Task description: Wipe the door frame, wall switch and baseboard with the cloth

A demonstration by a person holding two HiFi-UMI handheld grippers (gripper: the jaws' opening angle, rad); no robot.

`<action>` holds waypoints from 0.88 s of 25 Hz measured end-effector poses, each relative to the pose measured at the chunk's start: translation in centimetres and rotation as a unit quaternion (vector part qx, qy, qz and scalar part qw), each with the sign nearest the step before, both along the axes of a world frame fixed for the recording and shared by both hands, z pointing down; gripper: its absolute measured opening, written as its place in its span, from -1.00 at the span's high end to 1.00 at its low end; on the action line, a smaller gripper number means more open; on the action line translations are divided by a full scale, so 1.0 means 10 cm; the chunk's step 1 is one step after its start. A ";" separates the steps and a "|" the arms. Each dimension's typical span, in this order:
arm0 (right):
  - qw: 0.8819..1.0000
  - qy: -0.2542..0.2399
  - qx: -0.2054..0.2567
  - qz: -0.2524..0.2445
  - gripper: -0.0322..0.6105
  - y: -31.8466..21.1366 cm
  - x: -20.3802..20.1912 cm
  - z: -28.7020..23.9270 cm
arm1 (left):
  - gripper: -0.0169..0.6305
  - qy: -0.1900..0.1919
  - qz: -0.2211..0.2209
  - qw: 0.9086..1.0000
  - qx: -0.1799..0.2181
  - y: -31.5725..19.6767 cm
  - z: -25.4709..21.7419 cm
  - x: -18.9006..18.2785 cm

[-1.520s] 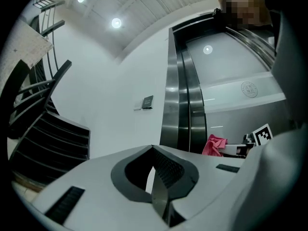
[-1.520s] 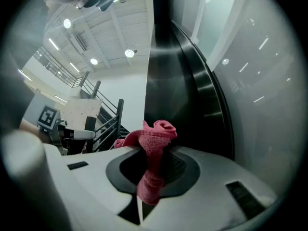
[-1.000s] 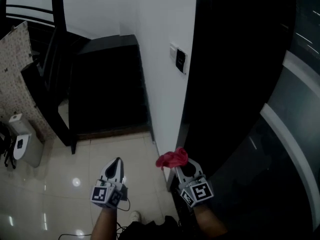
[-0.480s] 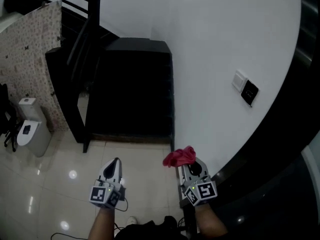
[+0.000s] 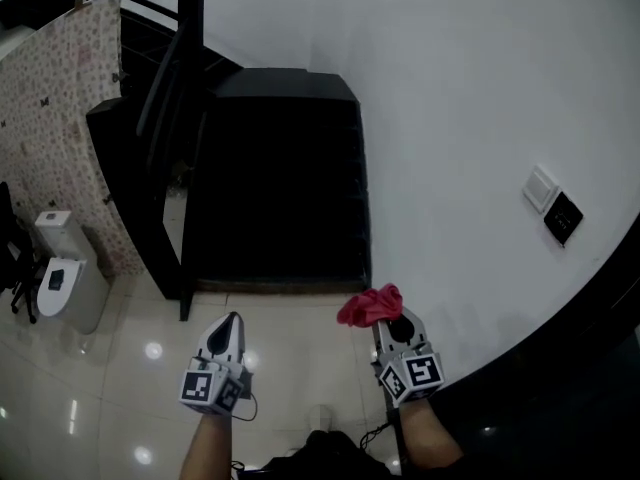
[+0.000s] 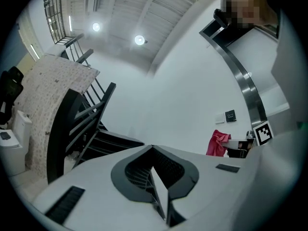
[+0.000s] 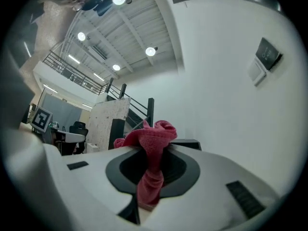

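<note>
My right gripper (image 5: 385,315) is shut on a bunched red cloth (image 5: 370,306), which sticks out past the jaws (image 7: 153,143). It hangs close to the white wall (image 5: 460,118), low down near the floor. The wall switch (image 5: 553,206), a white plate beside a black one, sits up the wall to the right, and shows at the upper right in the right gripper view (image 7: 263,60). The dark door frame (image 5: 580,368) curves along the right edge. My left gripper (image 5: 231,323) is shut and empty over the tiled floor; from its own view the cloth (image 6: 218,143) shows to the right.
A dark staircase base (image 5: 275,178) with black railings (image 5: 165,98) stands ahead against the wall. A patterned panel (image 5: 60,118) leans at the left, with a small white bin (image 5: 60,283) beside it. Glossy tiles (image 5: 120,368) cover the floor, and a cable (image 5: 245,408) trails below my left gripper.
The view has swung left: the switch and dark door frame slid to the right. My right gripper, still holding the cloth, shifted slightly right along the wall. The left gripper stayed put.
</note>
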State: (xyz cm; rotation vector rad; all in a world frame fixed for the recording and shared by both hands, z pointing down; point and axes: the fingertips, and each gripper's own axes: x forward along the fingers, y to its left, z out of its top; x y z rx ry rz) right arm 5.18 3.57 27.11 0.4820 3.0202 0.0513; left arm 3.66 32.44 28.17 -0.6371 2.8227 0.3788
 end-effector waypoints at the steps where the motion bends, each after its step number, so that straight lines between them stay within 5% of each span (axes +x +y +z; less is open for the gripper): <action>1: 1.000 0.001 -0.001 0.006 0.74 -0.02 -0.12 0.02 | 0.97 0.002 0.005 1.000 0.003 -0.03 -0.02 -0.15; 14: 0.994 -0.034 -0.044 0.093 0.74 -0.88 -2.30 0.00 | 0.97 -0.009 0.084 0.995 -0.050 -0.95 -0.25 -2.44; 18: 0.989 -0.054 -0.041 0.132 0.74 -1.32 -2.54 -0.19 | 0.97 -0.023 0.155 0.987 -0.028 -1.65 -0.33 -2.96; 22: 0.977 -0.049 -0.014 0.209 0.74 -1.86 -2.37 -0.22 | 0.97 -0.043 0.240 0.969 -0.025 -2.46 -0.38 -3.30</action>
